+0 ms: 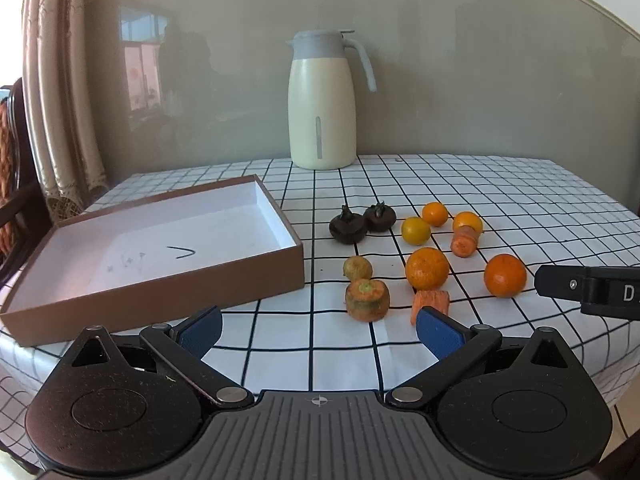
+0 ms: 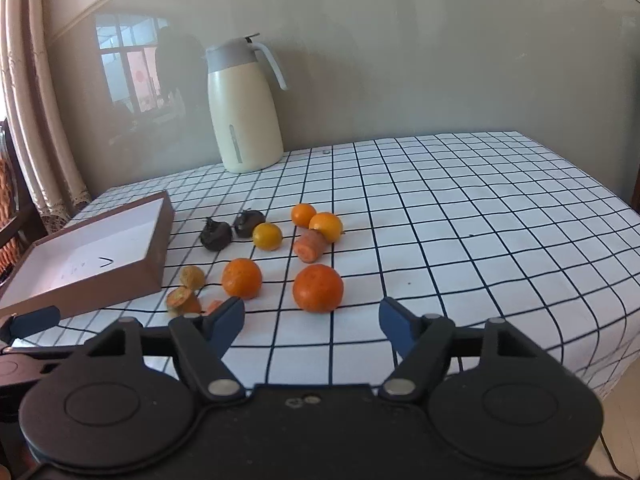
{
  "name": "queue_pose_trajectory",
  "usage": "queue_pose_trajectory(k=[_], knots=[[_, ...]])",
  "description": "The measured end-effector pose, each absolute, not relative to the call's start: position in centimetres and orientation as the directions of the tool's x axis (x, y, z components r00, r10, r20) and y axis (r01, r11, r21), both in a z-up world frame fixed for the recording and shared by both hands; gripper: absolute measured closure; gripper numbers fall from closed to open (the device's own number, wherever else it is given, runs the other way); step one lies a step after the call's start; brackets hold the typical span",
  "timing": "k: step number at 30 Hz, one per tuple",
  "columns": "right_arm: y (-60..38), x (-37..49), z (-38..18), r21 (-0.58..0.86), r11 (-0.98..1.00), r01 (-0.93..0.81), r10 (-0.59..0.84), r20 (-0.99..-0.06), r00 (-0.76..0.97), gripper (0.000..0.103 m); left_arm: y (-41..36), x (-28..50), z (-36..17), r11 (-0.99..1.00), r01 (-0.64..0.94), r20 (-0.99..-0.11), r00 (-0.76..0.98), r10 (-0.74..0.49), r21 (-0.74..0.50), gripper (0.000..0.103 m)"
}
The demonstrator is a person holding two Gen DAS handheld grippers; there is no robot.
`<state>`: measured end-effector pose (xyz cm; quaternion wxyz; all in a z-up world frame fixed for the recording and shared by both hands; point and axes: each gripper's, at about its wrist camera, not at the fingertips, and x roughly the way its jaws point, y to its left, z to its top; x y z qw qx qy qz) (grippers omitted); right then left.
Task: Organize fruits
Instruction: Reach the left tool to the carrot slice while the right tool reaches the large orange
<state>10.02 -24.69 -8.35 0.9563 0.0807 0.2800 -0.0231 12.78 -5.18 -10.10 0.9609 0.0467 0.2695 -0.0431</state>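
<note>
On the checked tablecloth lie two large oranges (image 2: 318, 288) (image 2: 241, 278), three small yellow-orange citrus fruits (image 1: 416, 231), two dark mangosteens (image 1: 348, 226) and several carrot pieces (image 1: 367, 300). A shallow brown box (image 1: 240, 292) with a white inside stands empty to their left. My left gripper (image 1: 318, 320) is open near the table's front edge, with the carrot pieces just beyond its blue pads. My right gripper (image 2: 312, 310) is open too, nothing between its pads. The nearer large orange sits just ahead of its gap. One of its fingers (image 1: 560, 284) shows at the right of the left wrist view.
A cream thermos jug (image 1: 322, 112) stands at the back of the table against the grey wall. Curtains (image 1: 52, 80) and a dark chair (image 1: 16, 200) are at the left. The cloth to the right of the fruit (image 2: 480, 220) is bare.
</note>
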Motion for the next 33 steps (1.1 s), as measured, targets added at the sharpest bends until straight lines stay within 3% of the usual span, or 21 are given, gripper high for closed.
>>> queue_pose_trajectory(k=[7,10,18,20,26,33], knots=[[-25.3,11.9,-9.3,0.131,0.986,0.099,-0.010,-0.550,0.835,0.043,-5.8,14.8,-11.2,0.992,0.107,-0.521,0.852,-0.056,0.069,0.001],[-25.5,12.7,-9.6,0.138,0.986,0.094,-0.003,-0.552,0.834,0.050,-5.8,15.8,-11.6,0.992,0.119,-0.535,0.842,-0.073,0.051,0.016],[-25.6,13.9,-10.3,0.161,0.984,0.080,0.023,-0.553,0.833,0.052,-6.1,17.1,-12.8,0.991,0.132,-0.541,0.835,-0.099,0.022,0.016],[-25.5,14.3,-10.5,0.161,0.984,0.073,0.029,-0.557,0.830,0.059,-6.0,17.4,-13.0,0.992,0.129,-0.542,0.834,-0.103,0.011,0.016],[-25.6,15.4,-11.1,0.163,0.983,0.088,0.019,-0.561,0.828,0.057,-6.1,18.2,-13.7,0.989,0.149,-0.551,0.825,-0.127,-0.005,0.022],[-25.8,16.1,-11.9,0.171,0.981,0.092,0.023,-0.573,0.819,0.057,-6.9,18.8,-14.4,0.984,0.176,-0.557,0.817,-0.150,-0.007,0.040]])
